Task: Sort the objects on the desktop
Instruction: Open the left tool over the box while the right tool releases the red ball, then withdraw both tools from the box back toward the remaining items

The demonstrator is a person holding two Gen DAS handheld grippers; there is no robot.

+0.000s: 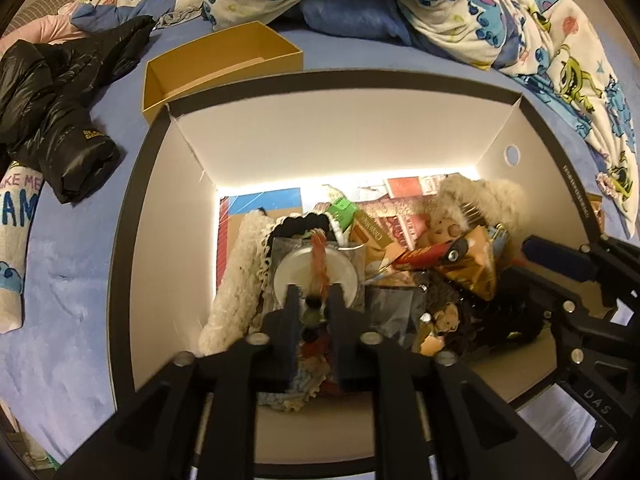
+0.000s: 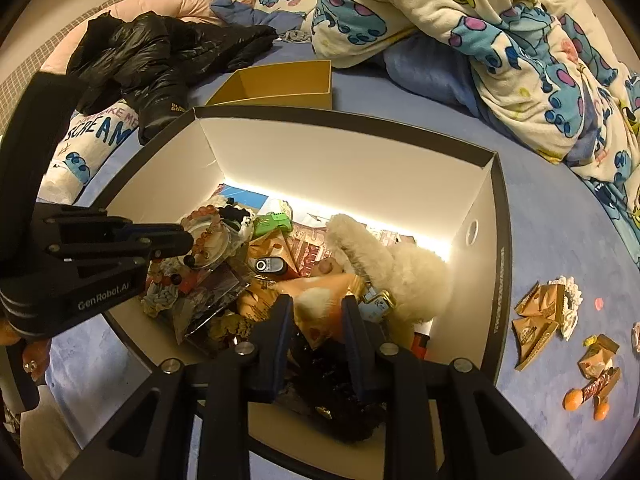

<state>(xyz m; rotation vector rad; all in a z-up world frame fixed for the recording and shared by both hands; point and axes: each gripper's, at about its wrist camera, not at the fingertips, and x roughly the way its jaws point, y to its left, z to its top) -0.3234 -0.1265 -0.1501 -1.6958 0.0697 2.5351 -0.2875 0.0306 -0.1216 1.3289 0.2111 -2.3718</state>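
A big white box with a dark rim [image 1: 360, 80] [image 2: 340, 120] lies on a blue bedspread, full of small objects. My left gripper [image 1: 314, 298] is inside it, shut on an orange bead bracelet [image 1: 318, 256] [image 2: 204, 236] over a round clear case [image 1: 348, 276]. From the right wrist view the left gripper [image 2: 176, 240] reaches in from the left. My right gripper [image 2: 318, 306] hangs open over an orange snack packet [image 2: 320, 292], with a black furry item [image 2: 336, 384] below it. A white fluffy item [image 2: 400, 272] [image 1: 480, 196] lies at the right.
A small empty tan box [image 1: 224, 64] [image 2: 280, 84] stands behind the big box. A black jacket [image 1: 52, 108] [image 2: 160, 52] lies at the left, a patterned blanket [image 1: 520, 20] at the back right. Snack packets [image 2: 536, 320] and sweets [image 2: 592, 392] lie outside on the right.
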